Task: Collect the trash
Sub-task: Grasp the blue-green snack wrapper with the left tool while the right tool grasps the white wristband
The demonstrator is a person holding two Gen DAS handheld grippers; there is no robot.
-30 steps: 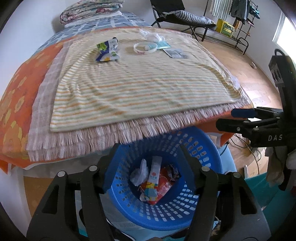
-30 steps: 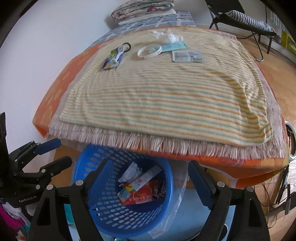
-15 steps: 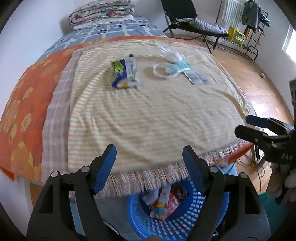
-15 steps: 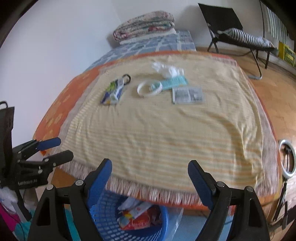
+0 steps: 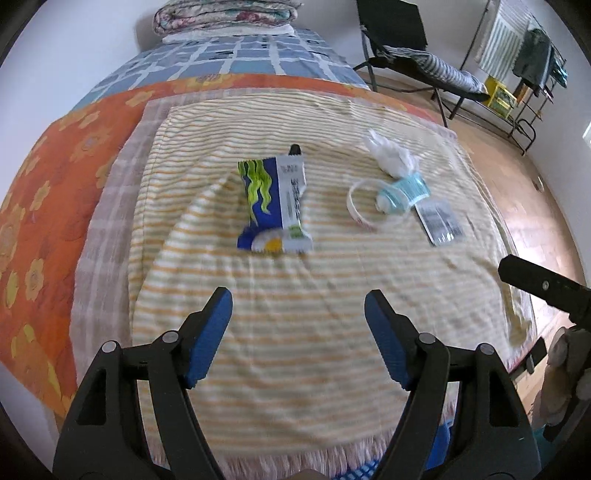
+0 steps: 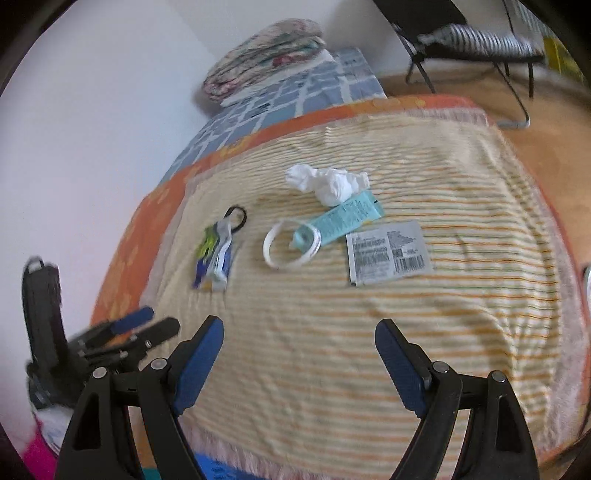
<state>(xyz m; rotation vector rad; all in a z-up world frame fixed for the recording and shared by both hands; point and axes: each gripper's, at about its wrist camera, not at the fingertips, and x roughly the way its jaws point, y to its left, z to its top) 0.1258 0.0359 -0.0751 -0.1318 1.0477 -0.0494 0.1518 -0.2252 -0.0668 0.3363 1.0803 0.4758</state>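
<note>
Trash lies on a striped towel (image 5: pixel 295 295) spread on the bed. A blue and green snack wrapper (image 5: pixel 275 205) (image 6: pixel 215 256) lies ahead of my left gripper (image 5: pixel 298 308), which is open and empty above the towel. A white ring (image 5: pixel 364 214) (image 6: pixel 290 247), a teal tube (image 6: pixel 343 218), a crumpled white tissue (image 5: pixel 391 157) (image 6: pixel 328 182) and a grey sachet (image 5: pixel 439 221) (image 6: pixel 388 253) lie to the right. My right gripper (image 6: pixel 299 341) is open and empty, short of them. A black hair tie (image 6: pixel 236 216) sits behind the wrapper.
The blue basket's rim (image 5: pixel 365 469) peeks below the towel's fringed front edge. Folded quilts (image 5: pixel 225 14) sit at the head of the bed. A black folding chair (image 5: pixel 417 48) stands on the wooden floor to the right.
Both grippers have risen from over the blue basket and moved forward over the bed. The basket has dropped almost out of view and the trash items are now closer.
</note>
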